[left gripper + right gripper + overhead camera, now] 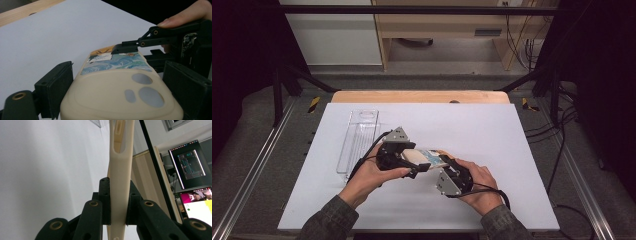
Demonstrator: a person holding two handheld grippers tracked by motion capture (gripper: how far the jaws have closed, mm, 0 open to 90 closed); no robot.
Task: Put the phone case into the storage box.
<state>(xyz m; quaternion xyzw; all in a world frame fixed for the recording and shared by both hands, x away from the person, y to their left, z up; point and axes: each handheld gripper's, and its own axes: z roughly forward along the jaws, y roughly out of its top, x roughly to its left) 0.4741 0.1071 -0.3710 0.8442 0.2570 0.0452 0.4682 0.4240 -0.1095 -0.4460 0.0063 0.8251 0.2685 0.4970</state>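
Note:
A cream phone case (428,155) with a blue wave picture on its back is held just above the white table between both grippers. My left gripper (414,158) is shut on its camera-hole end, one jaw on each long side (117,90). My right gripper (443,162) is shut on the other end, clamping the case's flat faces. In the right gripper view the case (119,182) stands edge-on between the two pads. One of the right gripper's fingers (125,47) presses on the picture in the left gripper view.
A clear plastic tray (357,139) lies on the white table top (492,130) to the left of the grippers. A wooden strip (419,96) runs along the far edge. Dark frame rails and cables flank the table.

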